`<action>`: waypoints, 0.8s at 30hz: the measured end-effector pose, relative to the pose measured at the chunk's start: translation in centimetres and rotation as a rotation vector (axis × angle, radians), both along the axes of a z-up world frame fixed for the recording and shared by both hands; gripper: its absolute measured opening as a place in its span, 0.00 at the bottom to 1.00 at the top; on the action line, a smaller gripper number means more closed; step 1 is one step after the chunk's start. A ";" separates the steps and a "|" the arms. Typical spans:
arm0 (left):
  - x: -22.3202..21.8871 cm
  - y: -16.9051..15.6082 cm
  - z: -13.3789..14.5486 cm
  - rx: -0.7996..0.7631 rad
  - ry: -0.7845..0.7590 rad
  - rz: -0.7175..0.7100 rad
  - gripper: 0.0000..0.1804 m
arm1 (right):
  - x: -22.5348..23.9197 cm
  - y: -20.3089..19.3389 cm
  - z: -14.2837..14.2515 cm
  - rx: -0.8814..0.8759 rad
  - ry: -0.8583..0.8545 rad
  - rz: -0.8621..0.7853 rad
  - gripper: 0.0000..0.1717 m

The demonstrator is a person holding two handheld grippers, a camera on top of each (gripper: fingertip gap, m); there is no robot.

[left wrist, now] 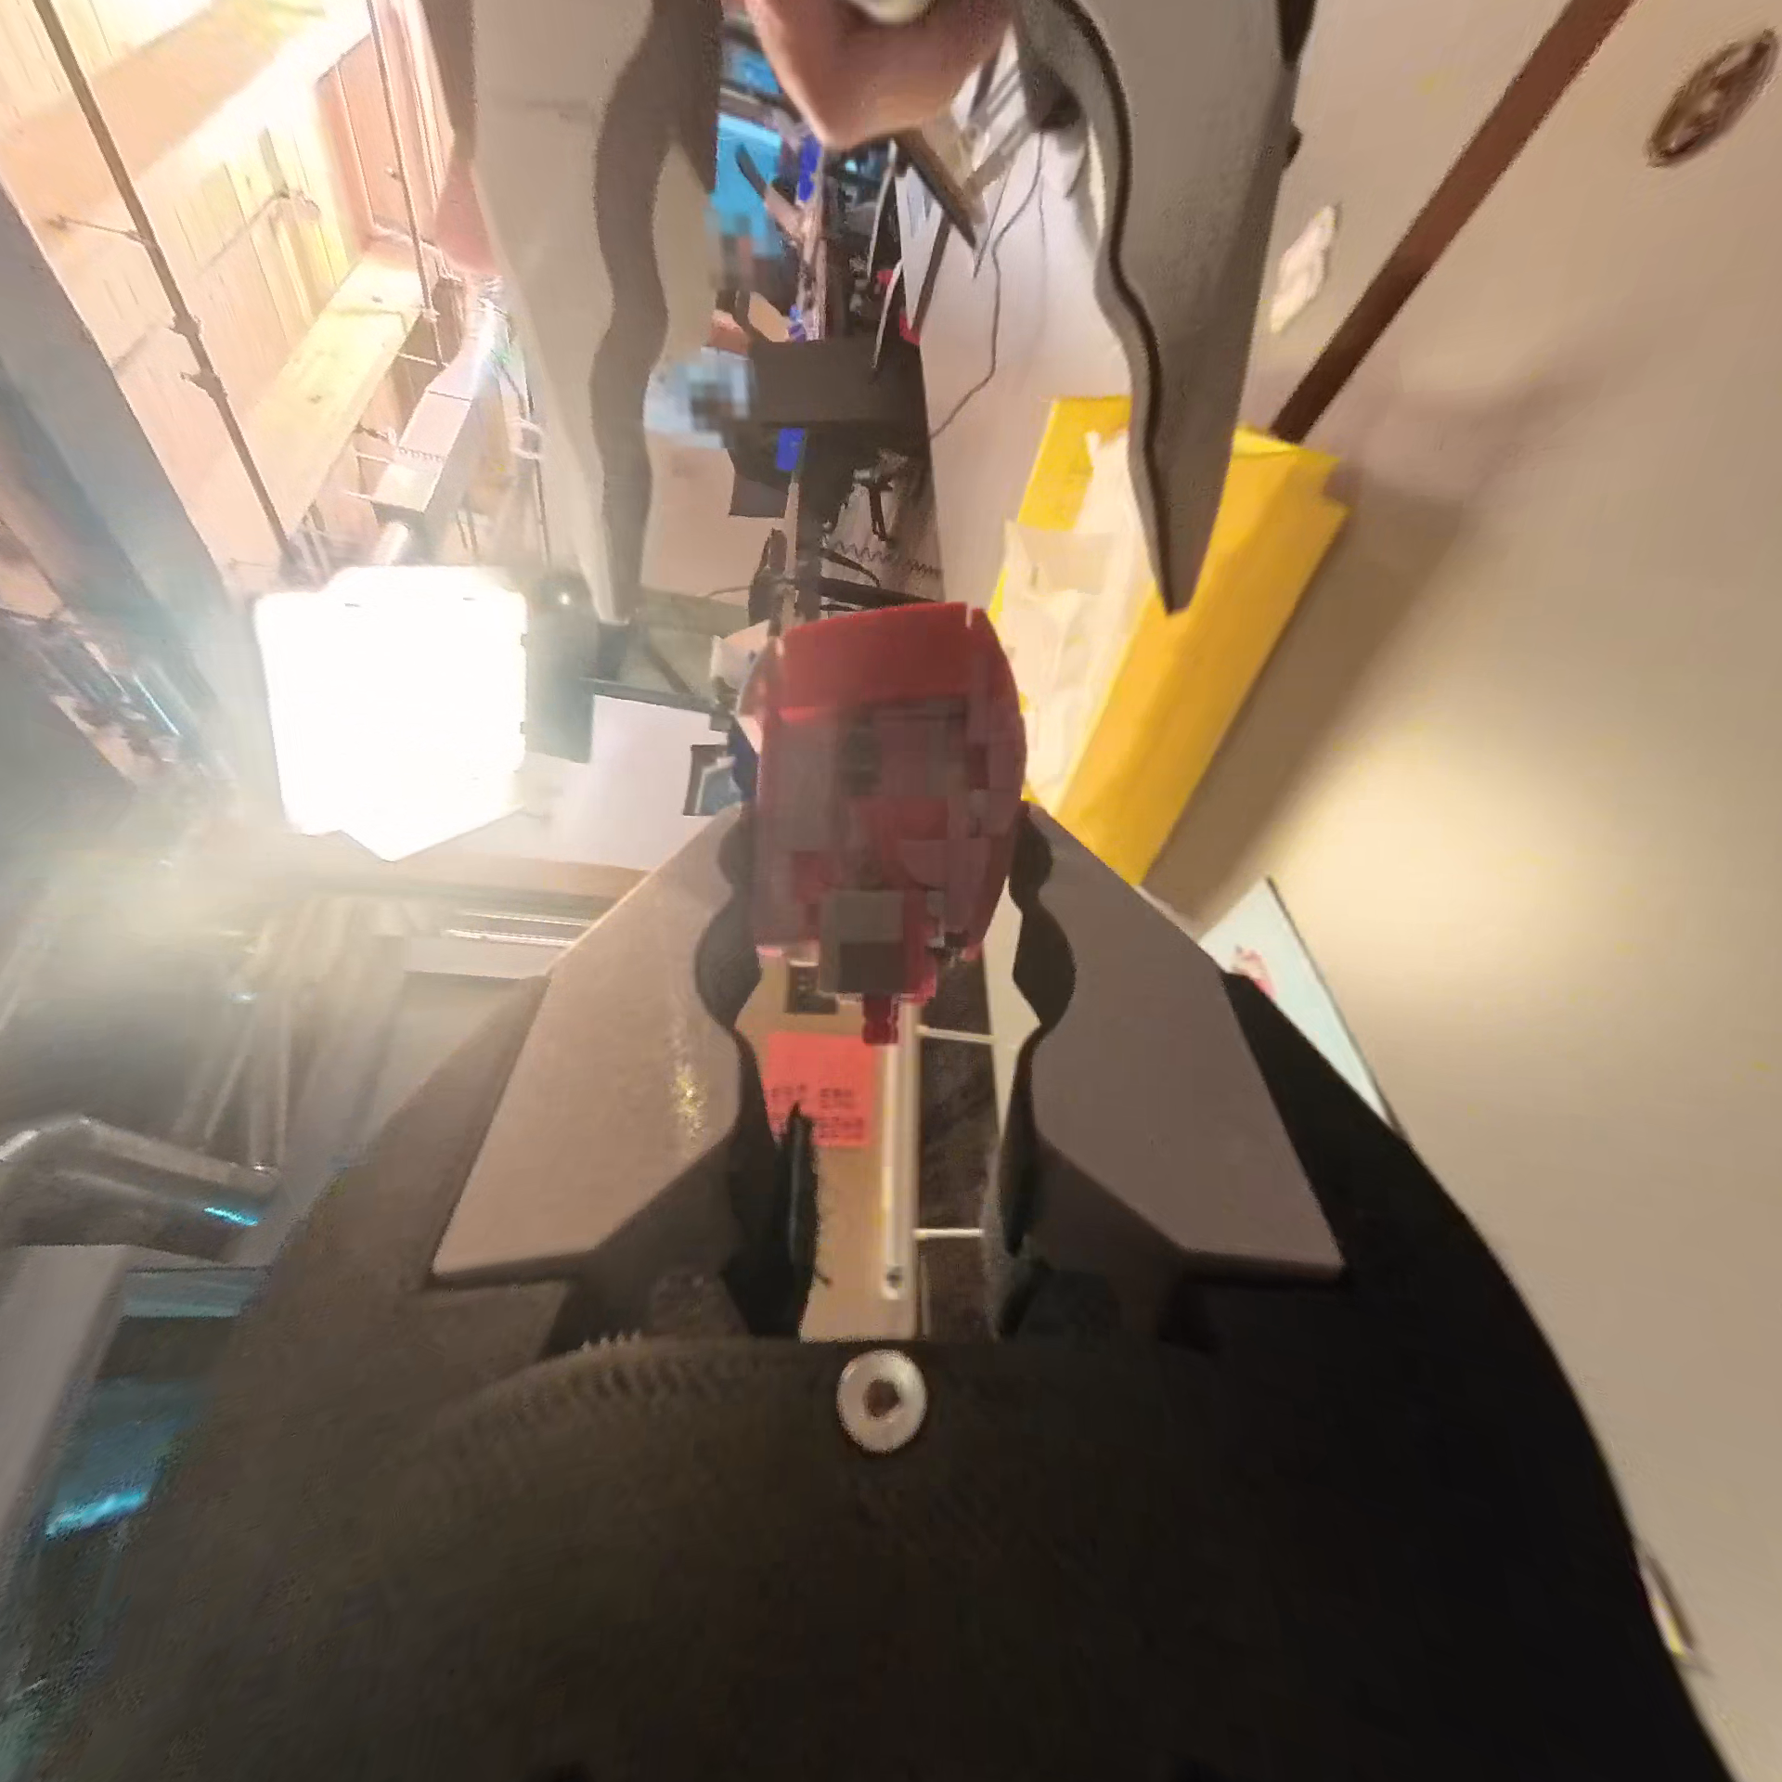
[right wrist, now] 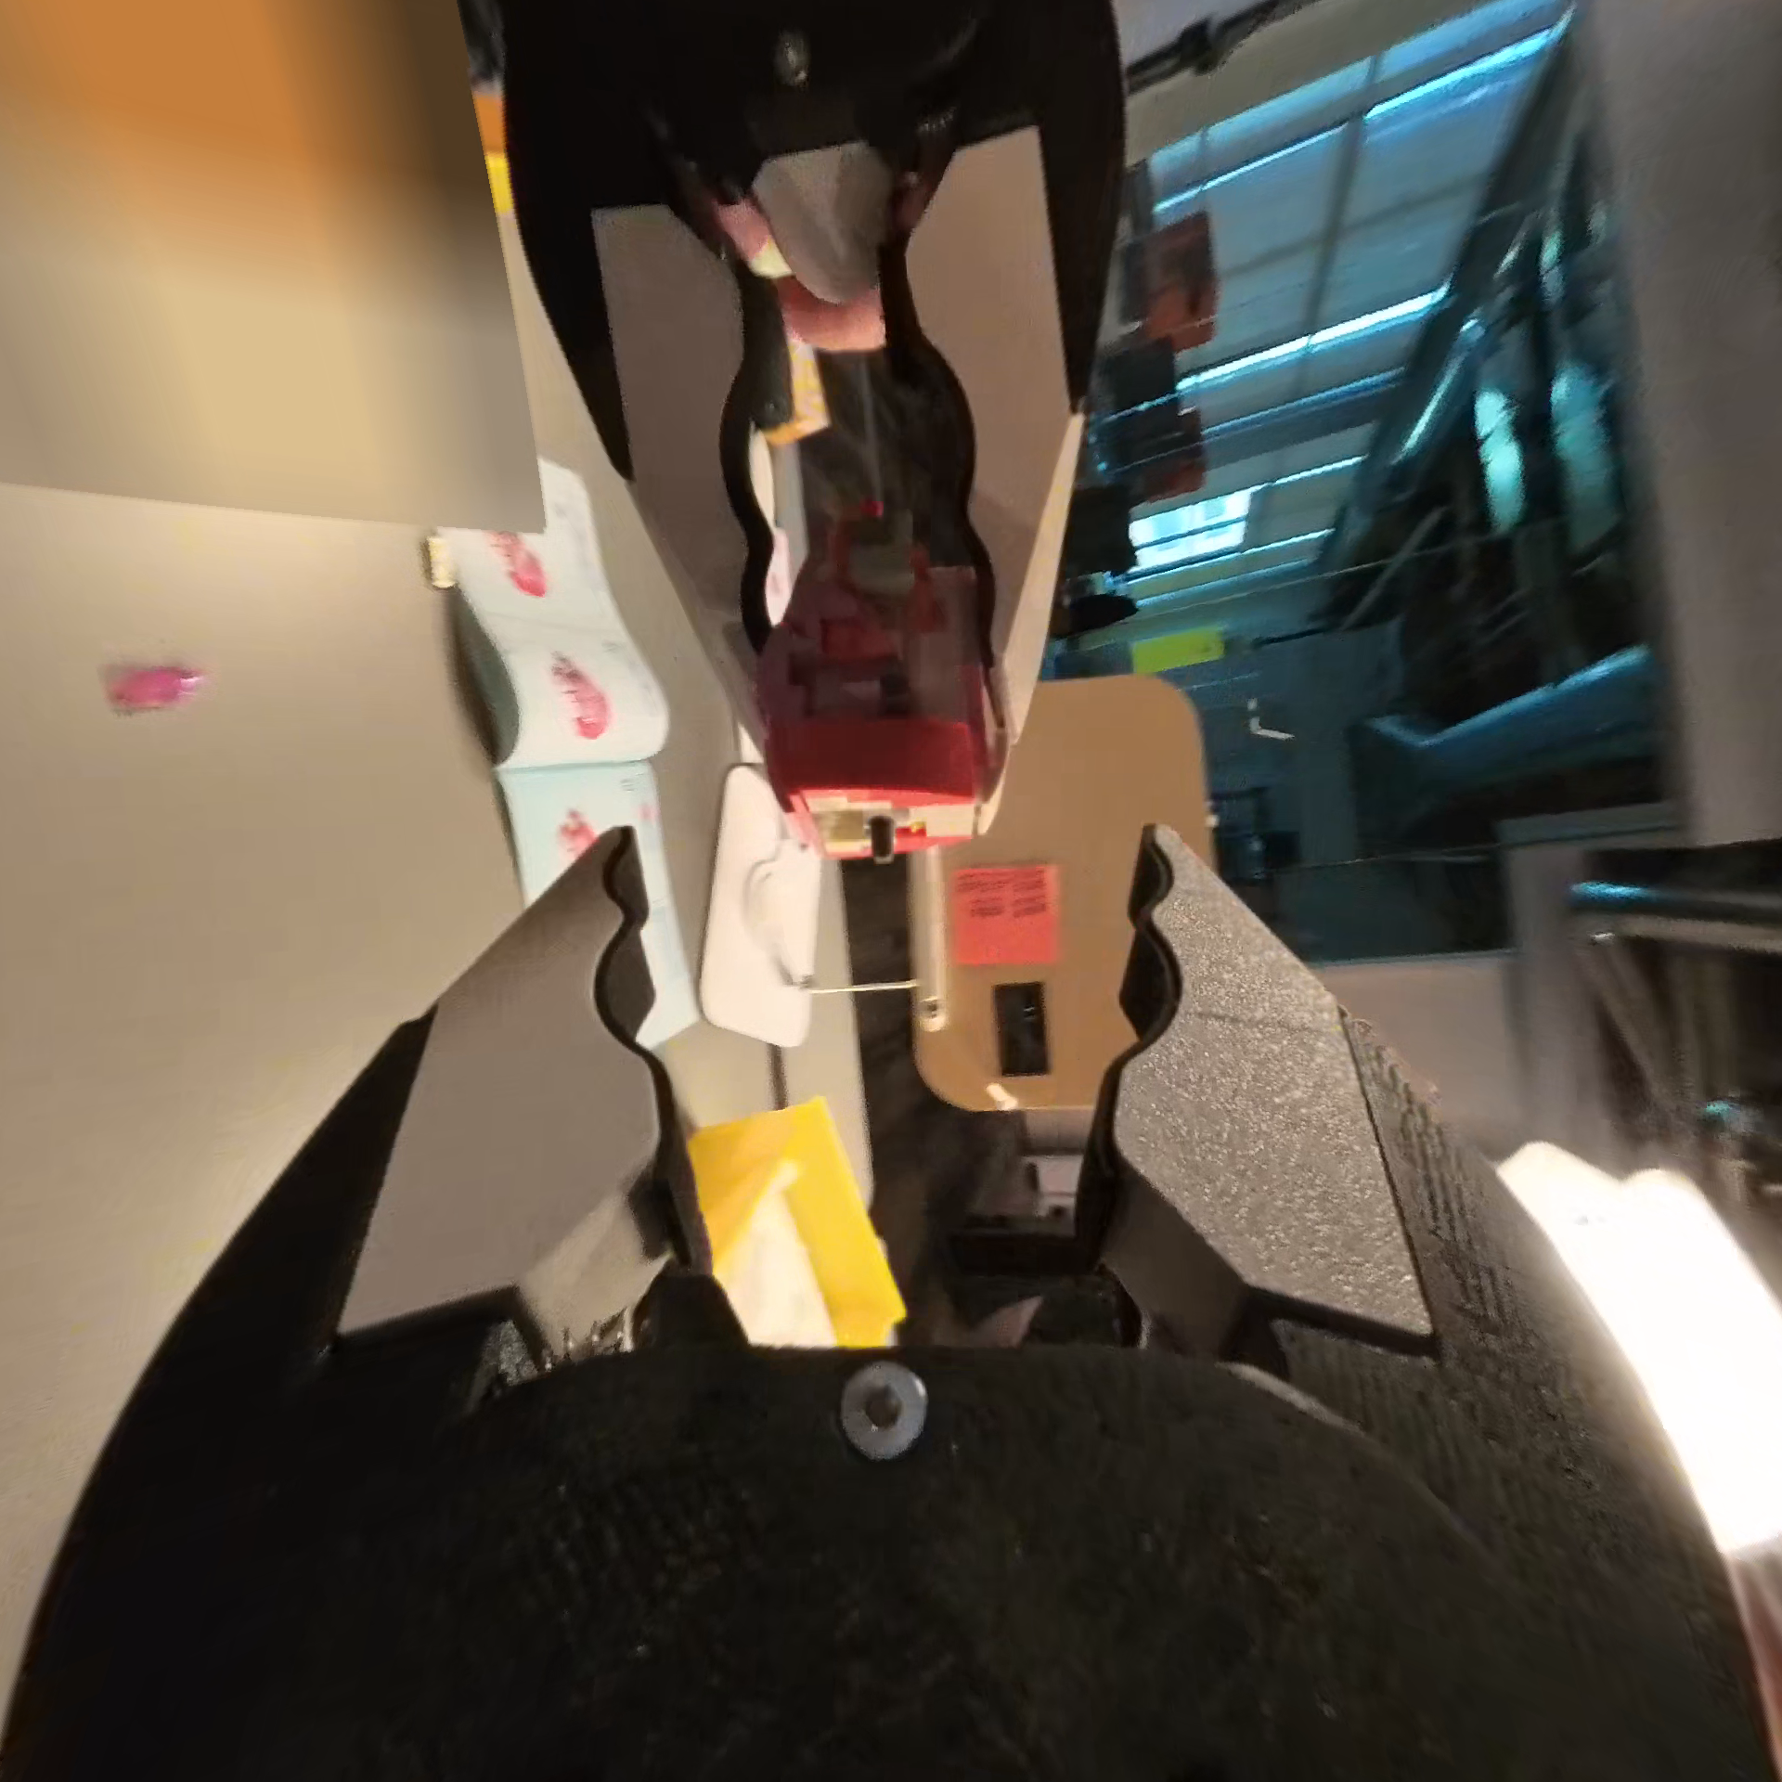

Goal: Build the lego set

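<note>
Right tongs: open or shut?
Open. The right tongs stand spread with nothing between their fingertips; the red block model sits beyond, in the left tongs.

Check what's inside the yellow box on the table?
The yellow box holds crumpled white paper or plastic. The right hand-held gripper has one finger covering part of the box opening; anything beneath the white material is hidden.

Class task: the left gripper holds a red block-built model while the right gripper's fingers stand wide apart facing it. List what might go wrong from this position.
1. The red model is gripped only at its rear end by the left gripper, front overhanging; a knock might tilt it or pop pieces off.
2. The right gripper is open and close; moving in off-line, a fingertip may strike the model.
3. Both views are blurred, so aim looks uncertain.
</note>
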State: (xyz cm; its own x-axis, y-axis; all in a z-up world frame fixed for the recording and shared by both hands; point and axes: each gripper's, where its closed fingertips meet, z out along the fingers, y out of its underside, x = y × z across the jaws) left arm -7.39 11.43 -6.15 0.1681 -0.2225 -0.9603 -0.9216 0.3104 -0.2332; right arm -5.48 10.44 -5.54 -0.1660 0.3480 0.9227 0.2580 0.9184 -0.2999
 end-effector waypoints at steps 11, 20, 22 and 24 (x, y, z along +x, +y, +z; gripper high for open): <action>4.0 -4.8 10.9 0.067 0.073 -0.056 0.28 | 2.2 -6.0 10.6 0.144 0.131 0.161 0.44; 5.2 -6.6 13.1 0.163 0.128 -0.010 0.28 | 3.6 -7.0 12.1 0.216 0.112 0.080 0.41; 5.5 -6.8 13.1 0.172 0.136 -0.014 0.28 | 3.5 -7.1 12.0 0.237 0.105 0.073 0.41; 5.8 -6.9 13.1 0.174 0.140 -0.022 0.28 | 3.5 -7.1 12.1 0.268 0.110 0.061 0.41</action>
State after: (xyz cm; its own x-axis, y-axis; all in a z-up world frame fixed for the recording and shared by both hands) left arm -1.60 4.50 6.94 0.0270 -0.0539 -0.9982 -0.9337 0.3553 -0.0444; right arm -1.96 3.38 6.58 -0.0733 0.0816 0.9940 0.1789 0.9816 -0.0674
